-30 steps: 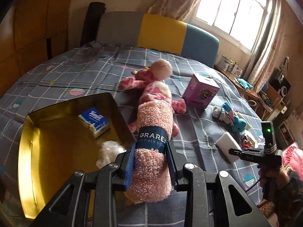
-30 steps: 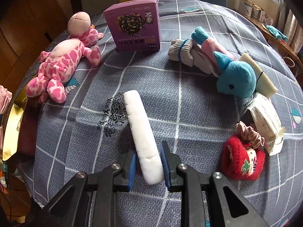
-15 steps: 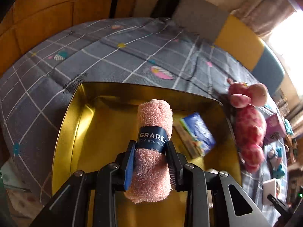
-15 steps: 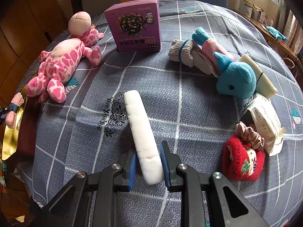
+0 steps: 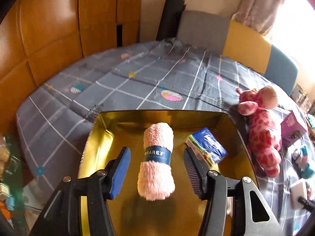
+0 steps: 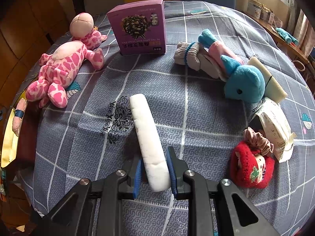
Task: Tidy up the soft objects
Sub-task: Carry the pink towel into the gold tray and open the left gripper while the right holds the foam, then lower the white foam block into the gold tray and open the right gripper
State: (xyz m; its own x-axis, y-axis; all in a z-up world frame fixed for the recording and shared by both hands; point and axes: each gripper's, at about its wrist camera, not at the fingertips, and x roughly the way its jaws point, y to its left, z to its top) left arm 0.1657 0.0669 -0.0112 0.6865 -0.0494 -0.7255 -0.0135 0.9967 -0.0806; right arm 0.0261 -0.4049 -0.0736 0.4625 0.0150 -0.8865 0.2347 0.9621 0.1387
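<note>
A rolled pink towel [image 5: 157,161] with a dark blue band lies inside the gold tin box [image 5: 98,143], between the fingers of my left gripper [image 5: 157,169]. Its jaws are opening and stand clear of the towel on both sides. A blue tissue pack [image 5: 208,149] lies in the box to the right. In the right wrist view, my right gripper [image 6: 154,169] is shut on the near end of a long white pad [image 6: 147,135], which slopes away over the bed. The towel [image 6: 17,116] and the box rim [image 6: 7,135] show at the far left.
On the grey checked bedspread [image 6: 177,90] lie a pink spotted plush giraffe [image 6: 61,66], a purple carton [image 6: 139,27], a sock bundle [image 6: 189,55], a blue plush [image 6: 244,82], a packet [image 6: 273,129], a red plush with a scrunchie [image 6: 252,165]. Wooden wardrobe [image 5: 49,39] stands left.
The left gripper carried the pink towel from over the bed into the gold box and spread its jaws off it. The right gripper kept still, holding the white pad.
</note>
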